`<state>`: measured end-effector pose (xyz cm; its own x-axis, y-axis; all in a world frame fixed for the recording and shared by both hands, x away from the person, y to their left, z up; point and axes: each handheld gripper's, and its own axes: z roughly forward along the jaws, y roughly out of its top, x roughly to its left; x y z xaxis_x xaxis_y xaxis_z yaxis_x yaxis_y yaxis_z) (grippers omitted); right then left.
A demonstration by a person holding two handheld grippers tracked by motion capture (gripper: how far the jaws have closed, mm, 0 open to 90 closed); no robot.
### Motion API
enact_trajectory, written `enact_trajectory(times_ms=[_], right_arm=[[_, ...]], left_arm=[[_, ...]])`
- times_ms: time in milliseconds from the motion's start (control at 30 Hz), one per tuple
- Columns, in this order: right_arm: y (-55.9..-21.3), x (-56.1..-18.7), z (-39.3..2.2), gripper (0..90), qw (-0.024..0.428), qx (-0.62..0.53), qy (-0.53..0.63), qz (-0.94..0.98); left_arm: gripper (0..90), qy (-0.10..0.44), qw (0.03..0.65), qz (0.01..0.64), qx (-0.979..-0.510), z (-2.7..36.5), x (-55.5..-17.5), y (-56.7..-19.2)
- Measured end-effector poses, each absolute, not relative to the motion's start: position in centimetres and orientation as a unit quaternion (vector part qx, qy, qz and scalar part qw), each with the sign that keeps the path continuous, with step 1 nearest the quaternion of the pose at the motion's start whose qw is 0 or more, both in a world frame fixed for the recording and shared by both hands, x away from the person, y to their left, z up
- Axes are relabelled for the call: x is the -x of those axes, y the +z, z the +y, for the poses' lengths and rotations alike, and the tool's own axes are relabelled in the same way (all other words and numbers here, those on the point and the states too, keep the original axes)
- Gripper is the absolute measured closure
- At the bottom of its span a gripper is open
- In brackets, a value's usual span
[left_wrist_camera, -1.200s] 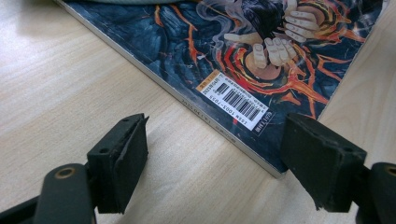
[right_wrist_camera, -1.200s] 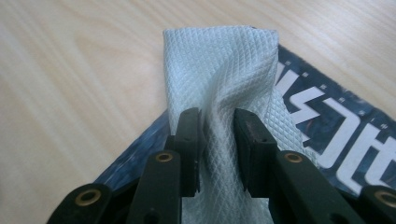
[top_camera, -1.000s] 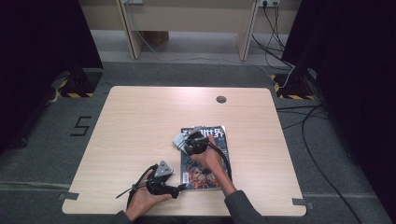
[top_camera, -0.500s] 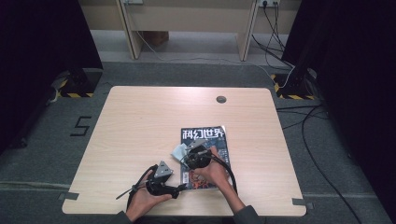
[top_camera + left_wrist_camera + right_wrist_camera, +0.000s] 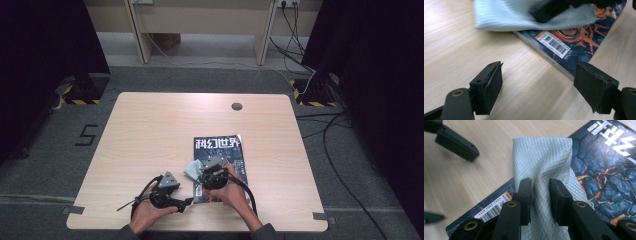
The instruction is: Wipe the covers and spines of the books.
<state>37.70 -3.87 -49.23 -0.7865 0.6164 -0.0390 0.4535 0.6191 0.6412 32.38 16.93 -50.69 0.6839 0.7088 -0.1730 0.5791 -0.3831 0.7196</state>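
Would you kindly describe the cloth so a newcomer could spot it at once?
On the wooden table, find the dark magazine near the front edge. Over its left edge lies the cloth, pinched by the right gripper: pale, with a fine diamond weave, against the fiery cover.

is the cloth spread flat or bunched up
Bunched. In the right gripper view the pale cloth is pinched into a ridge between the right claw jaws, draped over the magazine edge.
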Motion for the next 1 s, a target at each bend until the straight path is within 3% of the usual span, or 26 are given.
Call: enact_trajectory(times_ms=[533, 1000], right_arm=[[-49.1, -34.3, -3.7, 71.8, 0.108, -0.266, 0.318, 0.904], [-49.2, -32.8, -3.7, 70.6, 0.087, -0.248, 0.324, 0.909]], left_arm=[[20.7, 0.097, 0.395, 0.418, -0.812, 20.3, -32.2, -49.9], [19.2, 0.101, 0.398, 0.418, -0.81, 20.3, -32.2, -49.8]])
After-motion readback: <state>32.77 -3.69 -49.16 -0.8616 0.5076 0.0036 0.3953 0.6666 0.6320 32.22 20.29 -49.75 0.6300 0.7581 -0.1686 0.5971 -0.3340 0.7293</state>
